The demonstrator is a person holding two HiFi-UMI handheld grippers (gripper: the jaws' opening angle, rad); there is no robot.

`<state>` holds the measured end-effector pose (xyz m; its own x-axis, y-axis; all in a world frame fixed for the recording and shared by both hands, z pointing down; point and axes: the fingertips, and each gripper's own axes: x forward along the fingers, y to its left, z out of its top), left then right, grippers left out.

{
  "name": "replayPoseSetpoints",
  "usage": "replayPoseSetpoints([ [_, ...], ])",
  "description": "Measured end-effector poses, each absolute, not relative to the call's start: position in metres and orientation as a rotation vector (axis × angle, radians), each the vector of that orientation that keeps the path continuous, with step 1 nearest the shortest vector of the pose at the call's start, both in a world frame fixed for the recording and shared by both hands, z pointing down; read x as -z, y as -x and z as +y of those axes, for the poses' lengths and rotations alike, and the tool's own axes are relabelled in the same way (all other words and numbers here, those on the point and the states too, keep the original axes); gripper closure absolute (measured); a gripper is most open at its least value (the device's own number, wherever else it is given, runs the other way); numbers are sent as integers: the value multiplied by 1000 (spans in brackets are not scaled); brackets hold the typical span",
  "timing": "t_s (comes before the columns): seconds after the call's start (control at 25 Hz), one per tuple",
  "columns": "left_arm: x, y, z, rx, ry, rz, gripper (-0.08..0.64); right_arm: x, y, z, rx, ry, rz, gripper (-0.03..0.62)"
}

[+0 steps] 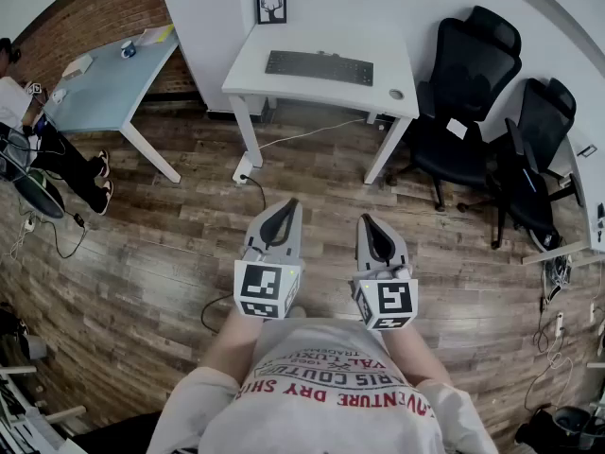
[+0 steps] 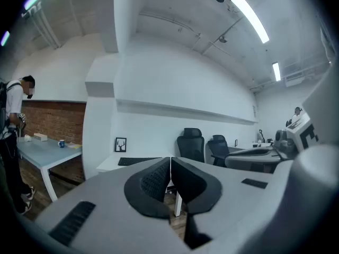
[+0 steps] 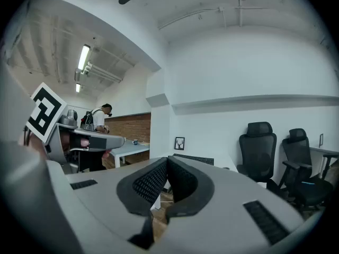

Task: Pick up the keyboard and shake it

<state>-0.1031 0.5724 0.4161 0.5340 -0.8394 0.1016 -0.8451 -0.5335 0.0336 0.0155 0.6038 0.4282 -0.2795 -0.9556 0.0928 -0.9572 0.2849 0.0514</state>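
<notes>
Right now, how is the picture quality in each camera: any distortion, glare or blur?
Head view: evenly lit, with strong fisheye bowing the white desk and the floor planks; the keyboard reads sharp. Left gripper view: black corners, a ceiling light strip blown out, the close left gripper soft. Right gripper view: the same black corners, wall lines bent into curves, the right gripper soft too.

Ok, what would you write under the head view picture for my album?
Left gripper and right gripper, both shut, face the white desk with the keyboard.
</notes>
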Motion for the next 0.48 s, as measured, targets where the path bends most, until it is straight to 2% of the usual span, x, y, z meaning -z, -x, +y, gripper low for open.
replayPoseSetpoints([
  [0.48,-425,137,539,-143,-2678,-1469,531,-441,19,571,-73,-1800,-2434,568],
])
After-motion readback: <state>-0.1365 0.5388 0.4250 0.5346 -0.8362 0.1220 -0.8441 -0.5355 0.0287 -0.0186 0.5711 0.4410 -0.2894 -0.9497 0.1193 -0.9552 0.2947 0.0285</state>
